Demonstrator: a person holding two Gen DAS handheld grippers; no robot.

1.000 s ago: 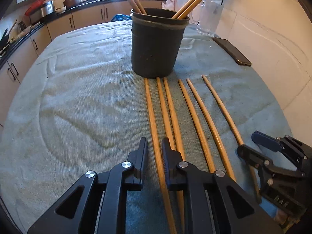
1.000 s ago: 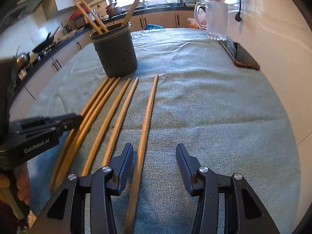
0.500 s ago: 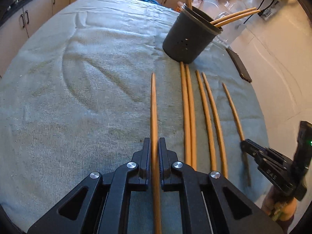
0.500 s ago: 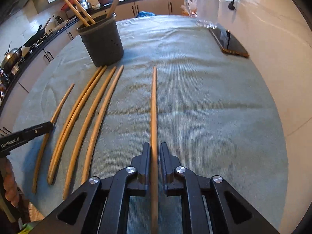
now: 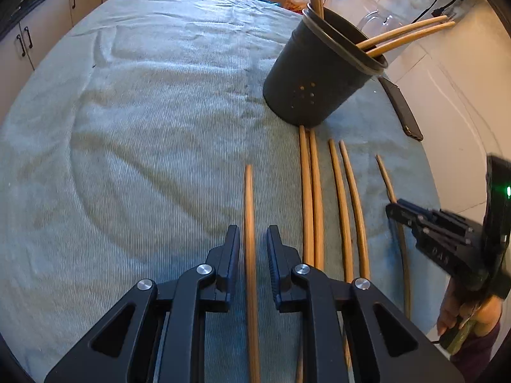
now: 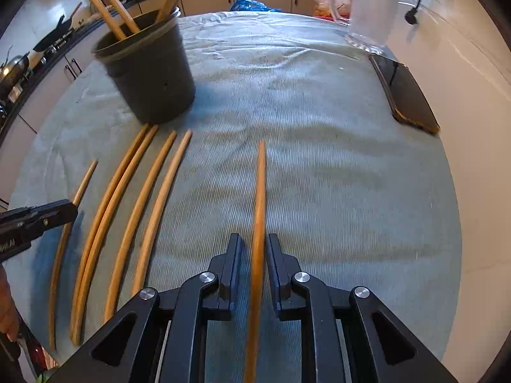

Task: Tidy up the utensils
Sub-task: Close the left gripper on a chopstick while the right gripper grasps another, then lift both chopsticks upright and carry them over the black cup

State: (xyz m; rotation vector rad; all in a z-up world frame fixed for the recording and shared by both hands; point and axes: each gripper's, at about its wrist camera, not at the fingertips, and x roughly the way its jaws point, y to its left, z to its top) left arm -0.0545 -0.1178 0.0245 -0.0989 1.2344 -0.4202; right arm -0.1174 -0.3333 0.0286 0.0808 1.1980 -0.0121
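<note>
A wooden chopstick (image 5: 249, 223) lies between the left gripper (image 5: 253, 239)'s jaws, which have just been opening and stand visibly clear of it. Another chopstick (image 6: 259, 210) sits between the right gripper (image 6: 253, 245)'s narrow jaws; contact is unclear. Four more chopsticks (image 6: 150, 204) lie on the tabletop's towel (image 6: 335, 191) below the dark holder (image 6: 150, 73).

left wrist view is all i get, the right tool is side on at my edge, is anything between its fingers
Observer: Yes. In the right wrist view one chopstick runs between the fingers of the right tool. Its jaws have just been closing; whether they pinch the stick I cannot tell.
Operator: is it aimed at the holder
Observer: No. Its tip points at bare cloth to the right of the holder, which stands off to the left.
</note>
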